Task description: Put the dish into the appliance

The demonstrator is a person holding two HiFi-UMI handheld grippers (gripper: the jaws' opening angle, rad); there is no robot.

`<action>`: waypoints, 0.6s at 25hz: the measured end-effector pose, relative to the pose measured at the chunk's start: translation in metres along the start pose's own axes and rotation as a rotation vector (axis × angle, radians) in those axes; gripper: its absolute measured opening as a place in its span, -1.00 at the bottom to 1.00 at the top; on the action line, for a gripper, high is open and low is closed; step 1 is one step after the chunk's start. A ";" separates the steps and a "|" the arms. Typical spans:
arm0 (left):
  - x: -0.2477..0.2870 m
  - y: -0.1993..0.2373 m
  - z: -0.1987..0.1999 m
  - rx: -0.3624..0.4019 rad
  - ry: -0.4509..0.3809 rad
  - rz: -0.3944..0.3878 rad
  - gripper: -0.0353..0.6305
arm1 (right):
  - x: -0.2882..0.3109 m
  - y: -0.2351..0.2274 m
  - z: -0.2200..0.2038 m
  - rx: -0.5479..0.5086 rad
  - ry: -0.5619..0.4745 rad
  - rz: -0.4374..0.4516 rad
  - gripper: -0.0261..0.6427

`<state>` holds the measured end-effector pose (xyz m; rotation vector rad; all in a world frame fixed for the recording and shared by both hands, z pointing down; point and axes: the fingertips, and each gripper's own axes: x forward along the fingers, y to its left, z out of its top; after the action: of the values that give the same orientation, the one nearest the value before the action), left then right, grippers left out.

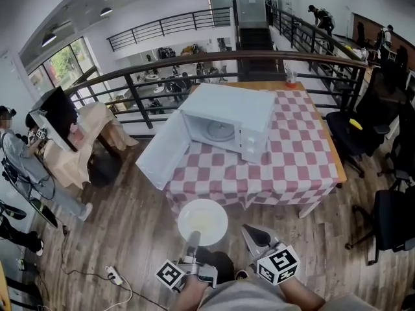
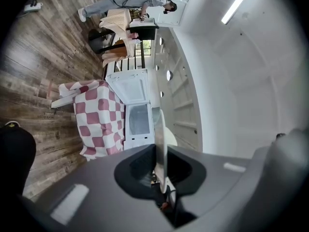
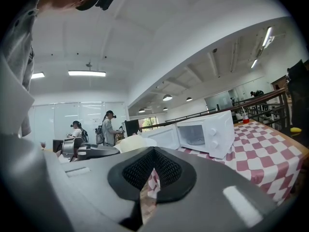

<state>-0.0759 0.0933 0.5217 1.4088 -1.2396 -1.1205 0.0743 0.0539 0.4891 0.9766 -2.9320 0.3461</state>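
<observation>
A white round dish hangs over the wooden floor in front of the table, with my left gripper shut on its near rim. In the left gripper view the dish shows edge-on, pinched between the pads. The white microwave stands on the pink-checked tablecloth beyond the dish, its door swung wide open to the left and its cavity facing me. My right gripper is shut and holds nothing, just right of the dish. In the right gripper view the microwave is ahead and the dish to the left.
A red cup stands at the table's far edge by the black railing. Black office chairs stand to the right. At left are a cloth-covered table with a monitor, a person, and a power strip on the floor.
</observation>
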 end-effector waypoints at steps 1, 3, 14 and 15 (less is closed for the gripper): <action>0.001 -0.001 -0.001 -0.001 0.000 -0.001 -0.81 | 0.001 -0.001 0.001 0.000 -0.003 0.001 -0.93; 0.002 -0.001 -0.004 -0.002 0.003 0.003 -0.81 | -0.001 -0.002 0.001 0.005 -0.003 0.001 -0.93; 0.023 0.009 0.004 0.005 0.020 -0.001 -0.81 | 0.019 -0.014 0.003 -0.019 -0.001 -0.017 -0.93; 0.027 0.012 0.005 0.003 0.020 0.001 -0.81 | 0.023 -0.017 0.003 -0.021 0.002 -0.018 -0.93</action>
<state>-0.0806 0.0654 0.5308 1.4177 -1.2282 -1.1018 0.0662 0.0271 0.4922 0.9987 -2.9173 0.3143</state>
